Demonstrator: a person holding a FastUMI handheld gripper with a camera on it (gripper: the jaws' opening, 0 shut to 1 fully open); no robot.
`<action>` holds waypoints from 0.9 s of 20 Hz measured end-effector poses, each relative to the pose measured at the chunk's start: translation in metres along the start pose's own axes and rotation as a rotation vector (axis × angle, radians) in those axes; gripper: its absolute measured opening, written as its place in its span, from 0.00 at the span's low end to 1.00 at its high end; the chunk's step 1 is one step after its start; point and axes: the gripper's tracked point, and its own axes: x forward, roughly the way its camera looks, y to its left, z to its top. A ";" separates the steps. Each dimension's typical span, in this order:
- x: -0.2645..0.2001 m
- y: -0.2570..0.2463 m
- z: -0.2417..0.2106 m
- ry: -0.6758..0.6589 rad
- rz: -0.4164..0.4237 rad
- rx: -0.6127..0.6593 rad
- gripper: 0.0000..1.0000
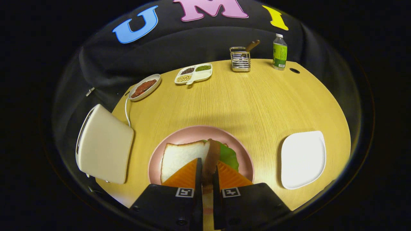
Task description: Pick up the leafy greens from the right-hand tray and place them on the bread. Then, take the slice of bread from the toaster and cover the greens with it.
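My gripper [207, 175] is shut on a slice of bread [212, 157], held edge-on so its brown crust stands up between the fingers. It hovers over the pink plate [192, 132]. A white bread face [179, 157] shows just left of the crust; I cannot tell whether it is the held slice's side or a slice lying on the plate. Leafy greens [229, 156] lie on the plate right of the crust and peek out beyond the white bread. The cream toaster [104, 146] stands left of the plate. The white right-hand tray [303, 158] sits to the right.
At the back of the round wooden table [244, 102] are an oval dish of red food [144, 87], a divided dish of beans [194, 73], a wire utensil holder [240, 59] and a green-labelled bottle [279, 53]. The toaster's cord [127, 112] runs along the left edge.
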 end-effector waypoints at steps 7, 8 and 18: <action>0.001 -0.022 0.000 -0.009 -0.140 -0.188 0.62; 0.000 -0.024 0.000 -0.009 -0.149 -0.201 0.62; -0.013 -0.034 0.018 -0.067 -0.169 -0.289 0.99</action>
